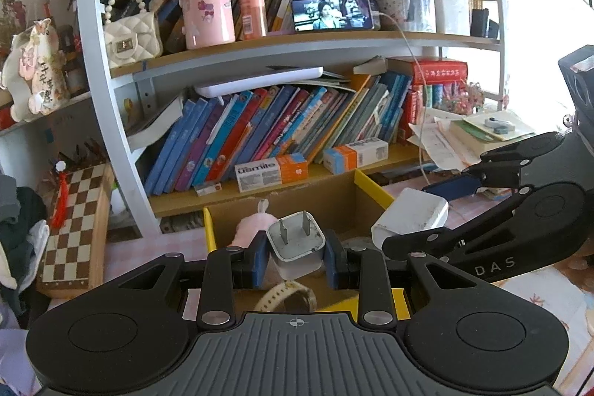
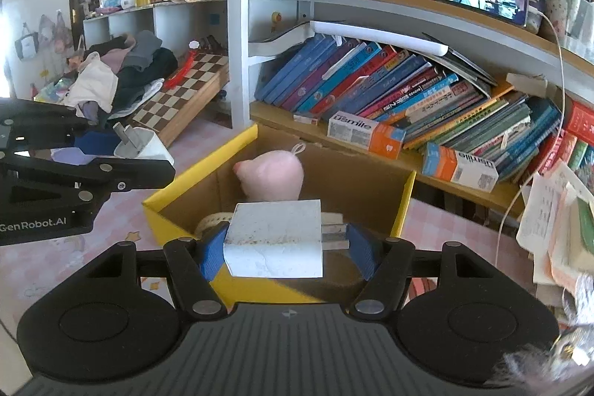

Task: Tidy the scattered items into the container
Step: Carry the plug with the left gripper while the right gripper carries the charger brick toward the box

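My left gripper (image 1: pixel 296 257) is shut on a small white charger plug (image 1: pixel 297 244) whose two prongs point up. It hangs over the near edge of the yellow-rimmed cardboard box (image 1: pixel 373 184). My right gripper (image 2: pixel 286 245) is shut on a larger white charger block (image 2: pixel 274 240), prongs against the right pad, above the same cardboard box (image 2: pixel 200 169). Inside the box lie a pink plush toy (image 2: pixel 273 177) and a cream watch strap (image 1: pixel 286 295). Each gripper shows in the other's view: the right gripper (image 1: pixel 427 210) with its charger block (image 1: pixel 412 216), and the left gripper (image 2: pixel 122 145) with its charger plug (image 2: pixel 143 145).
A bookshelf (image 1: pixel 260 121) crammed with books stands right behind the box, with toothpaste boxes (image 1: pixel 273 171) on its lowest board. A phone (image 1: pixel 334 13) plays video on the upper shelf, its cable hanging down. A chessboard (image 1: pixel 74 225) leans at left; papers (image 2: pixel 557 221) pile at right.
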Demonstrator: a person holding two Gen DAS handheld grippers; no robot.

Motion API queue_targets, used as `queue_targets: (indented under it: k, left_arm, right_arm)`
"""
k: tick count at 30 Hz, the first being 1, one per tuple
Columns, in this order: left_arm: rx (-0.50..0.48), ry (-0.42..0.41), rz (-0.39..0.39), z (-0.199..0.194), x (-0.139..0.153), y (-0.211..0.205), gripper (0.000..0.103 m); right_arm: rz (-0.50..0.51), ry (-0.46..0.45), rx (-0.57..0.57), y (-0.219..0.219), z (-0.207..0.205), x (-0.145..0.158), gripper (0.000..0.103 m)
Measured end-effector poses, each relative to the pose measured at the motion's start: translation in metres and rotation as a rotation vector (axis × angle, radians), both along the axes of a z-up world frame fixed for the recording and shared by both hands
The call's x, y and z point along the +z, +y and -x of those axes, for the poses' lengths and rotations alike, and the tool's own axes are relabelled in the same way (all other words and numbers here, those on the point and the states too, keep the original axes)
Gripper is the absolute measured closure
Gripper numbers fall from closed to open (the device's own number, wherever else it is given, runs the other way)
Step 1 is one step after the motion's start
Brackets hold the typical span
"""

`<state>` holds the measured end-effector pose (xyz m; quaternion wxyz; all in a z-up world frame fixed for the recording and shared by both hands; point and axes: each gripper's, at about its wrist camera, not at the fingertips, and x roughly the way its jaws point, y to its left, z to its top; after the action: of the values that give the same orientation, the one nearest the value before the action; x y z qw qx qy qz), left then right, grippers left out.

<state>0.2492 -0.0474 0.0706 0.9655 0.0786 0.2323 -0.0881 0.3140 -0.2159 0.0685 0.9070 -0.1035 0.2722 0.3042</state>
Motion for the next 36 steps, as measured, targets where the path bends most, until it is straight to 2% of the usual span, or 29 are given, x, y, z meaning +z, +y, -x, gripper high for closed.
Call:
queue_targets:
  k: [13,21,28,36]
  left_arm:
    - [0.019,0.075,-0.035,-0.05,-0.015,-0.005,0.074]
    - [0.011,0.16,-0.047,-0.091,-0.034,-0.005,0.074]
    - [-0.071,0.242,-0.112,-0.116,-0.053,-0.022,0.074]
    - [-0.155,0.375,-0.155,-0.141,-0.077,-0.042,0.074]
  right_arm:
    - [0.038,0.007,0.051,0.001,-0.051,-0.015,0.038]
    - [0.096,0.032,0.079,0.012,-0.089,-0.03,0.038]
    - [0.178,0.075,0.116,0.032,-0.136,-0.041,0.038]
    - [0.262,0.168,0.131,0.06,-0.181,-0.058,0.038]
